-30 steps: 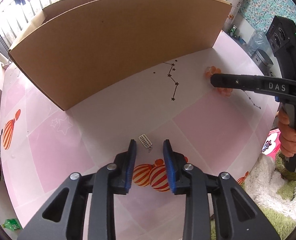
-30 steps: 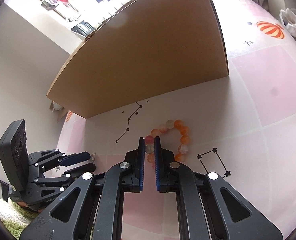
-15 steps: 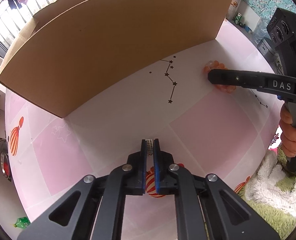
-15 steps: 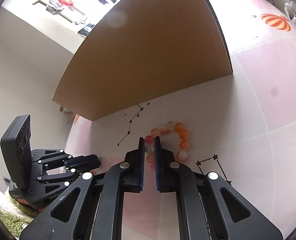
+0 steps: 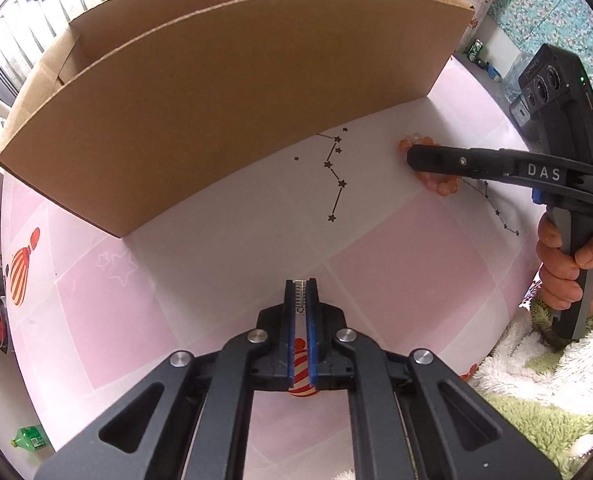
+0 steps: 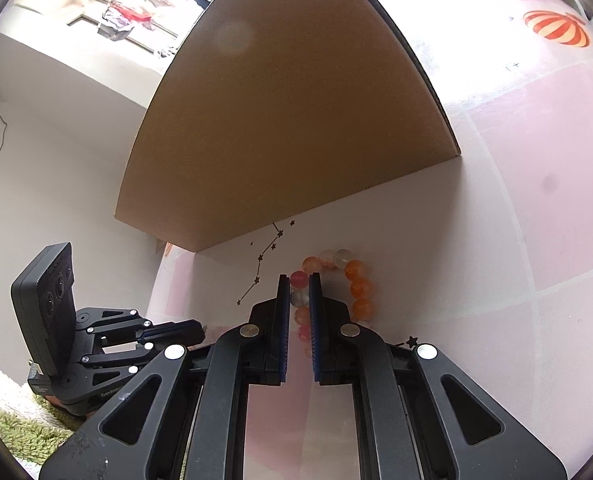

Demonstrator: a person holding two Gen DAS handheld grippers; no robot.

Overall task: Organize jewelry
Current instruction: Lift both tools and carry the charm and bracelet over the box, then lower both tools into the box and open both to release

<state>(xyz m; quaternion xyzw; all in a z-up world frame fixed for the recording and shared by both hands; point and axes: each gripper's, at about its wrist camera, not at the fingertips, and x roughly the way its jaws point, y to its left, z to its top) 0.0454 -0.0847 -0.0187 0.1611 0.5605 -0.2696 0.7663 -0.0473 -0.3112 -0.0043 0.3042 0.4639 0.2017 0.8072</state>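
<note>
My left gripper [image 5: 300, 286] is shut on a small silver comb-like hair clip [image 5: 299, 295], held a little above the pink and white table [image 5: 216, 260]. My right gripper [image 6: 299, 280] is shut on one side of an orange and clear bead bracelet [image 6: 354, 276]; its beads show between the blue pads, and the rest of the loop curves to the right. The bracelet [image 5: 440, 186] and the right gripper [image 5: 412, 156] also show in the left wrist view. An open cardboard box [image 5: 236, 92] stands behind both.
The box wall [image 6: 296, 132] rises just beyond the bracelet. The left gripper [image 6: 200, 330] shows low at the left in the right wrist view. A green and white shaggy rug [image 5: 536, 400] lies off the table's right edge. A green bottle [image 5: 30, 438] lies on the floor.
My left gripper closed on the silver clip and lifted it from the table. My right gripper stayed shut on the bracelet and rose slightly.
</note>
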